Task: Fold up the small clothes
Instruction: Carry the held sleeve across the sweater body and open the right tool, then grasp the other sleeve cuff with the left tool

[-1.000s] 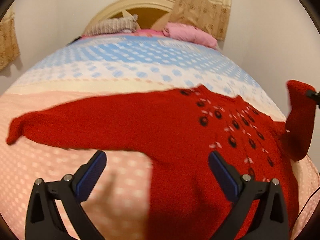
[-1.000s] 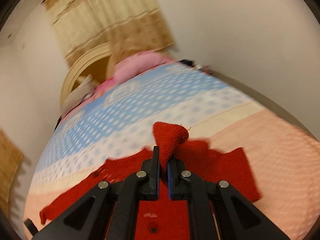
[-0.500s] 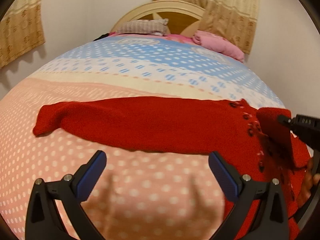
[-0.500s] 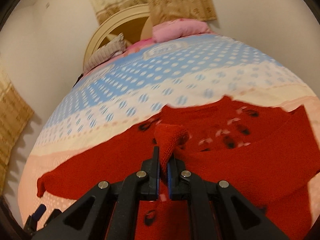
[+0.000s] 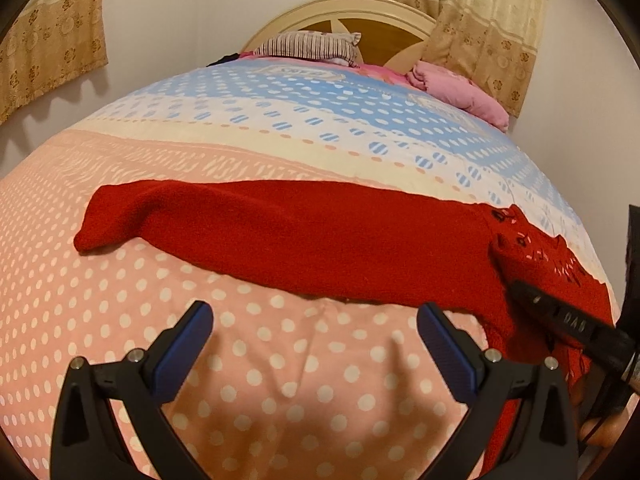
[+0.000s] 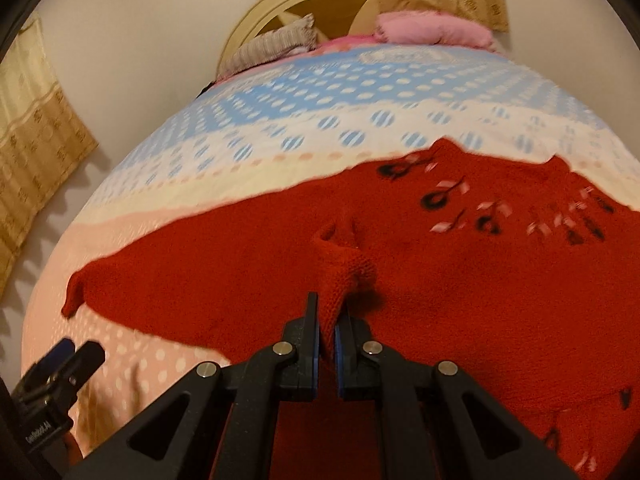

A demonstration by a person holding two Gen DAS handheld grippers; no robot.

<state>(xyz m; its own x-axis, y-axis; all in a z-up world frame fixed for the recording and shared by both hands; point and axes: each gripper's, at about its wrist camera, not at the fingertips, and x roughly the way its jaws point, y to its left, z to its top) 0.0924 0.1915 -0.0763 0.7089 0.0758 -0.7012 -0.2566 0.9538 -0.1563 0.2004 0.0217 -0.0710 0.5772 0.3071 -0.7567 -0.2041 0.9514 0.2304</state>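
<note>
Left wrist view: the left gripper, jaws wide and empty, has swung off the red sweater to face its outstretched sleeve on the bed. Right wrist view: the right gripper, jaws clamped on the other cuff, has carried it onto the sweater's body, so the first sleeve fold looks nearly laid.

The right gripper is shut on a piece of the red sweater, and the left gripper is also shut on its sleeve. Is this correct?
Not entirely. The right gripper is shut on the red sweater, but the left gripper is open and holds nothing; it hovers over the bedspread, short of the sleeve. The left wrist view shows this.
</note>
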